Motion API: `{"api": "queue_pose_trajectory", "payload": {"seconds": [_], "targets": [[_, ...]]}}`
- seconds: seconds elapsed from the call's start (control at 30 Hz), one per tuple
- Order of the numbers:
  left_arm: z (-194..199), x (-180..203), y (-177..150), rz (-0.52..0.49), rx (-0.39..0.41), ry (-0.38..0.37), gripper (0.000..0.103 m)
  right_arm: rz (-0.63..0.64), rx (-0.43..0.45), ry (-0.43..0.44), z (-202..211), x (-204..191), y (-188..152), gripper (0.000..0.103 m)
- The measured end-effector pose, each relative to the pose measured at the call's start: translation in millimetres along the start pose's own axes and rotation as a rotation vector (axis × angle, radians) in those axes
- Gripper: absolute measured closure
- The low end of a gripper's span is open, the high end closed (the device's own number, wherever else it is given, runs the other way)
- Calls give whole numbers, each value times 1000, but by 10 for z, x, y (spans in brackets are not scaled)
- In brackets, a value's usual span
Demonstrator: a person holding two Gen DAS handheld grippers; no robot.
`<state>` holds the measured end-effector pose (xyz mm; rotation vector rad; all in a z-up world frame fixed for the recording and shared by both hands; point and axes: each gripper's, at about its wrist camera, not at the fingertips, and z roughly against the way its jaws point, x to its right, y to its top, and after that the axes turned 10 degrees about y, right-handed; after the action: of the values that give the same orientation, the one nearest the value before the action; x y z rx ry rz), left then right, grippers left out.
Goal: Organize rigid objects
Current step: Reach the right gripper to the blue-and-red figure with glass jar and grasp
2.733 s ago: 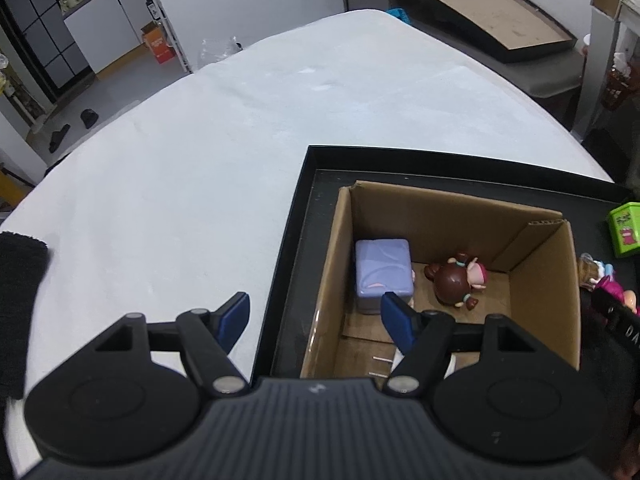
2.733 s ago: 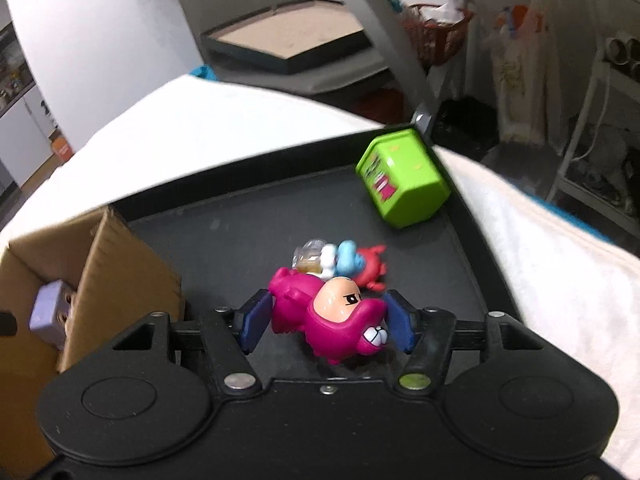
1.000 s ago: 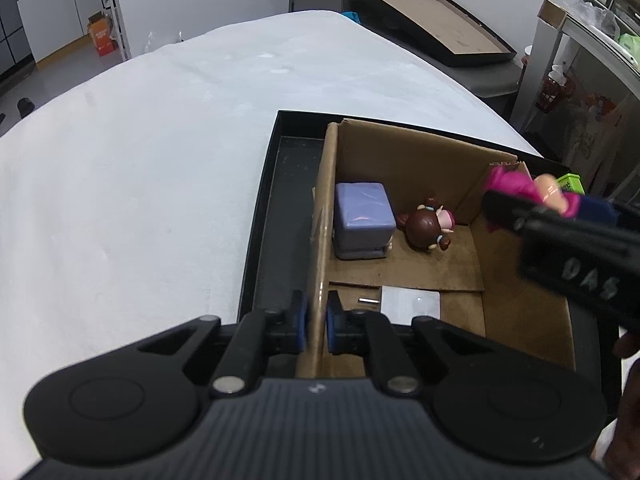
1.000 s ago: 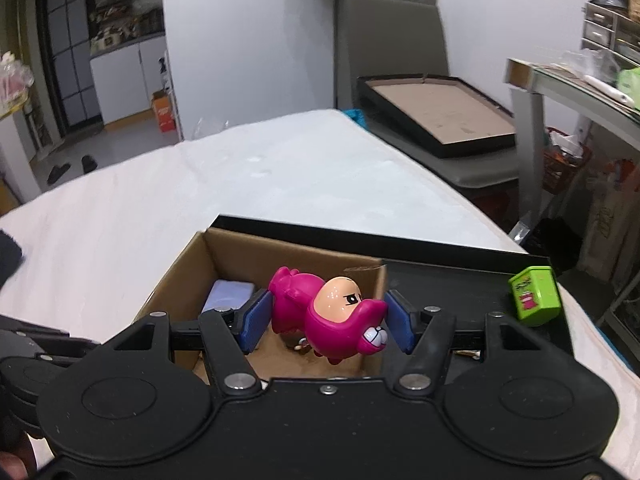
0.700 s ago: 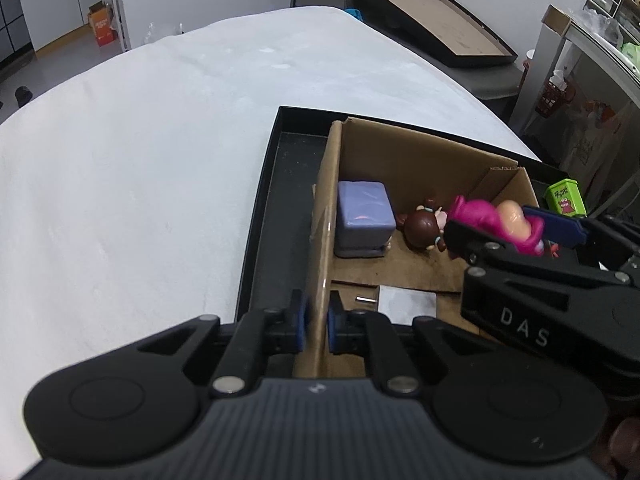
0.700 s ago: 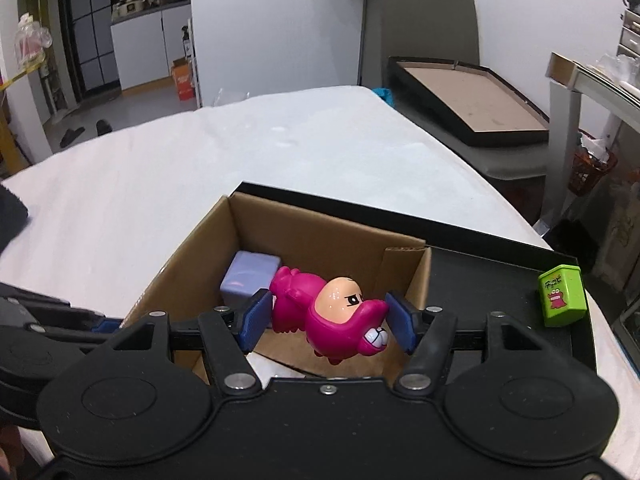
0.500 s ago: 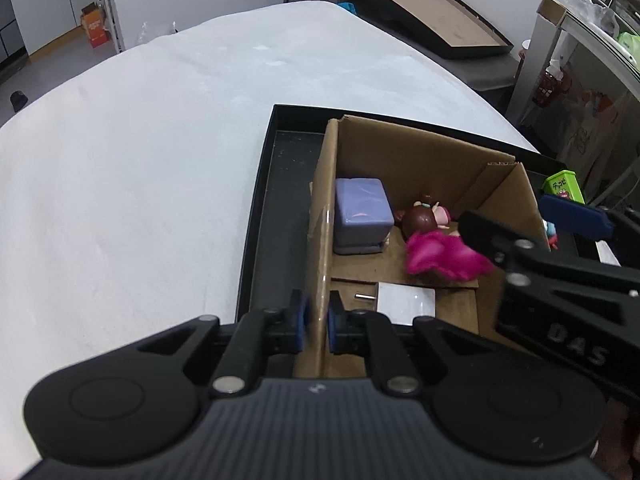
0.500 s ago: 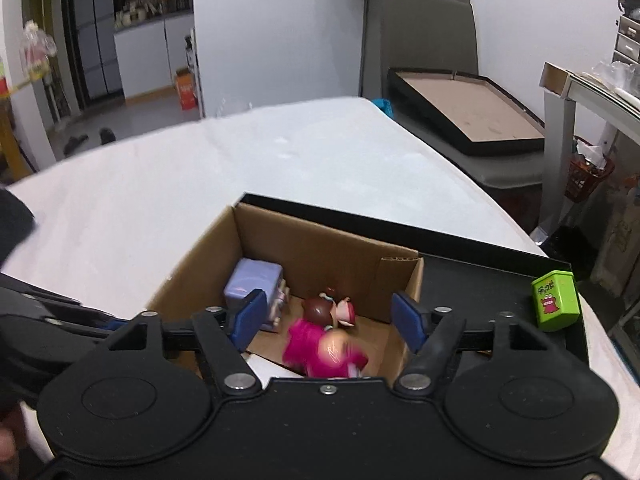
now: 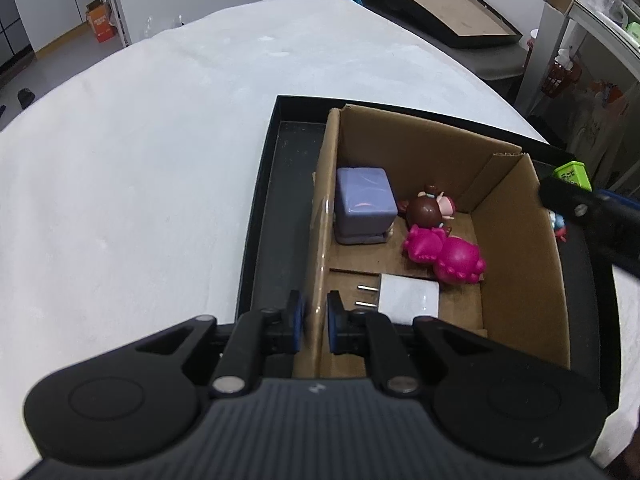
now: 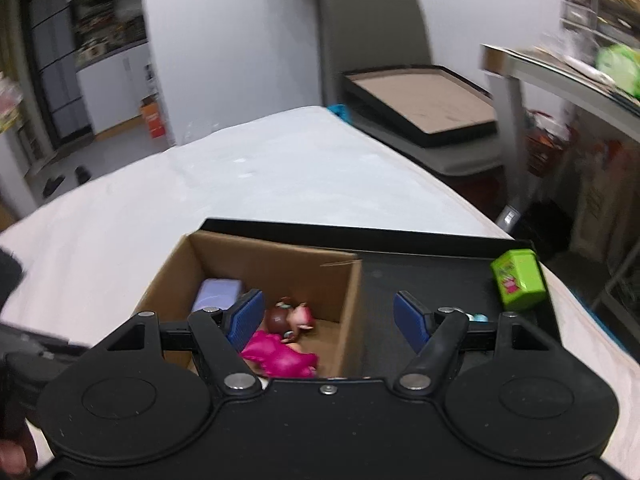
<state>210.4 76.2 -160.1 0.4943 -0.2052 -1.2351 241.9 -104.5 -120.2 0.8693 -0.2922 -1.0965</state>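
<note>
Your left gripper [image 9: 314, 322] was clamped on the cardboard box [image 9: 520, 240] by its left wall (6 o'clock in the left wrist view). Your right gripper [image 10: 328, 320] was spread wide, holding nothing. The pink figure [image 9: 444, 254] lay on the box floor, touching the brown-haired doll [image 9: 428, 210], purple block [image 9: 364, 204] at its 10 o'clock. The green tin [image 10: 518, 280] sat on the black tray [image 10: 420, 276], at 3 o'clock of the box.

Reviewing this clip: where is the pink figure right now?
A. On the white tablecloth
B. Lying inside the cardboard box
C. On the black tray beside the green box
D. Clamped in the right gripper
B. The pink figure lies on the floor of the cardboard box, by the purple block; the right gripper is open and empty.
</note>
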Motion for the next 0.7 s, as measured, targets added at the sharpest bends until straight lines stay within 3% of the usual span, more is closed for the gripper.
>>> {"api": "queue_pose_trajectory", "payload": {"seconds": [0.37,0.47,0.53,0.7], "targets": [[11,108,15,5,-18,78,87,-85,21,-75,93,365,-64,31],[42,129,41,-4,-8,102,76,-100,34,-109,69,447,-102,29],[61,148,59,-10,-7,116,63,-110,34,-138,35,505,-137,29],[88,235,123,-28,-4,163,52,-149,44,-152,-27,628,-207,29]]}}
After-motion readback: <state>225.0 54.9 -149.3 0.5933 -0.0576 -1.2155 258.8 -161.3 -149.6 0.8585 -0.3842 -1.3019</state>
